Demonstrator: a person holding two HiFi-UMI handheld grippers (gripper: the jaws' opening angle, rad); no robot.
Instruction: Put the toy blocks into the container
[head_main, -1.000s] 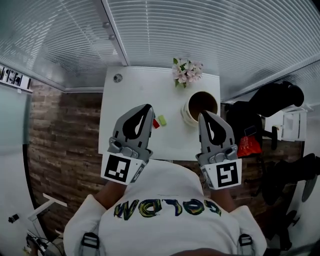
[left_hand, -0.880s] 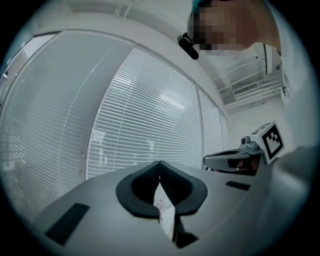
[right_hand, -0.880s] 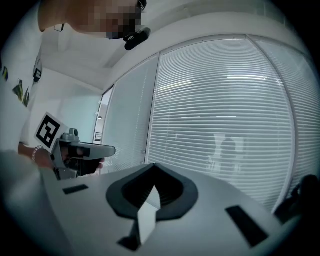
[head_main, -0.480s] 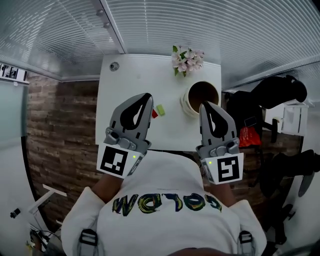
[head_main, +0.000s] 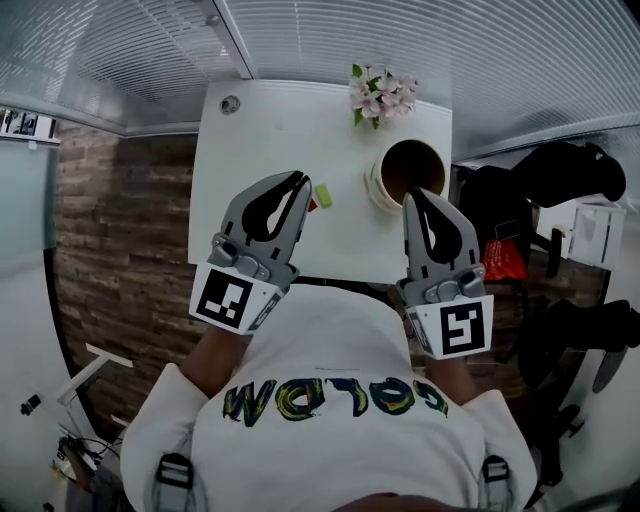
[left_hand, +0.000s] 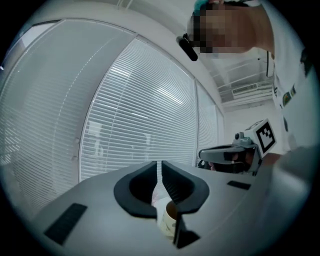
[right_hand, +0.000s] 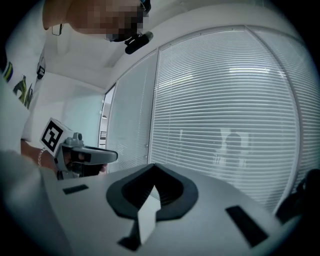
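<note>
The left gripper (head_main: 299, 180), empty, has just eased its jaws slightly apart beside a small green toy block (head_main: 323, 194) and a red toy block (head_main: 313, 204) on the white surface (head_main: 270, 130). The right gripper (head_main: 413, 193), pressed together, hovers near the round cream container (head_main: 372, 186).

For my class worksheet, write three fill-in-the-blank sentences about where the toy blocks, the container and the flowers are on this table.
In the head view, the small green toy block lies on the white table to the ___ of the round cream container. The small red toy block lies beside the green one; both are ___ the container. The bunch of pink and white flowers stands at the table edge ___ from the person.
Missing words: left; outside; farthest.
</note>
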